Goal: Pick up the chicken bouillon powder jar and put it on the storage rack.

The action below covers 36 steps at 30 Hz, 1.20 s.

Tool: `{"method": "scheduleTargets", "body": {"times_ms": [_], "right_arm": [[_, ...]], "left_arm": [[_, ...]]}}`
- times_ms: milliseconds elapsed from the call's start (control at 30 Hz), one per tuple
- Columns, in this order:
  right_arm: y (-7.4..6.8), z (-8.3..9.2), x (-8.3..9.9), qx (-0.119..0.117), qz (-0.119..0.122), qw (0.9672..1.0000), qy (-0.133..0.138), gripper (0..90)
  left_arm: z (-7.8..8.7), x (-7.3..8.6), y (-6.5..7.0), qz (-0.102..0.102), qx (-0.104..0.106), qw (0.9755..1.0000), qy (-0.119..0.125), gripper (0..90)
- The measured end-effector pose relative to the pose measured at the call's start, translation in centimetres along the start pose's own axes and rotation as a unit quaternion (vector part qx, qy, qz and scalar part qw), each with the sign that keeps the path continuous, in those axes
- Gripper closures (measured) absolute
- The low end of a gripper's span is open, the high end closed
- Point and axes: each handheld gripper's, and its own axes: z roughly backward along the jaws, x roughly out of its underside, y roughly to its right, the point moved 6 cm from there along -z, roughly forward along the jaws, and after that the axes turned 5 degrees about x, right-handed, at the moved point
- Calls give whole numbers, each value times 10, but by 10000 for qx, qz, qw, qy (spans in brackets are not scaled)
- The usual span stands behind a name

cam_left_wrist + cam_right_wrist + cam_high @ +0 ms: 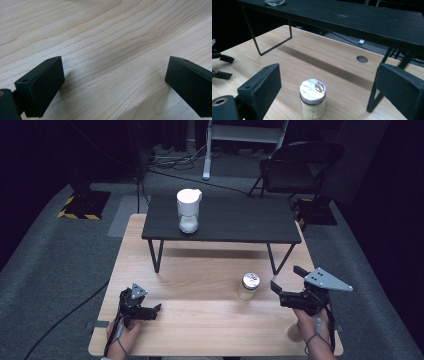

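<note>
Wooden table (200, 270) carried a black shelf (222, 220). Right gripper (288, 282) had jaws spread, nothing held, just beside the upright jar (248, 286). Left gripper (159, 309) sat released, well apart at the table's near-left.

bare wooden table (200, 320) up front, jar (248, 286) mid-right, black shelf (235, 220) blocking behind
</note>
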Motion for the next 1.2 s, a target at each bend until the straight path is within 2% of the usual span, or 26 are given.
{"method": "scheduleTargets", "body": {"times_ms": [167, 267, 467, 800, 1067, 1200], "right_arm": [[-10, -13, -5, -41, -37, 10000, -8, 56], [-18, -22, -6, -13, 28, 10000, 36, 46], [-27, -44, -1, 46, 38, 10000, -9, 39], [-31, -75, 21, 66, -47, 9998, -181, 34], [-27, -95, 48, -14, -260, 9991, -323, 49], [-28, -103, 59, 26, -232, 9988, -426, 68]], "left_arm": [[0, 0, 0, 2, -2, 10000, 0, 22], [0, 0, 0, 9, -8, 10000, -10, 22], [0, 0, 0, 3, -6, 10000, -5, 22], [0, 0, 0, 23, -5, 10000, -4, 22], [0, 0, 0, 19, -5, 10000, -7, 22], [0, 0, 0, 20, -7, 10000, -6, 22]]}}
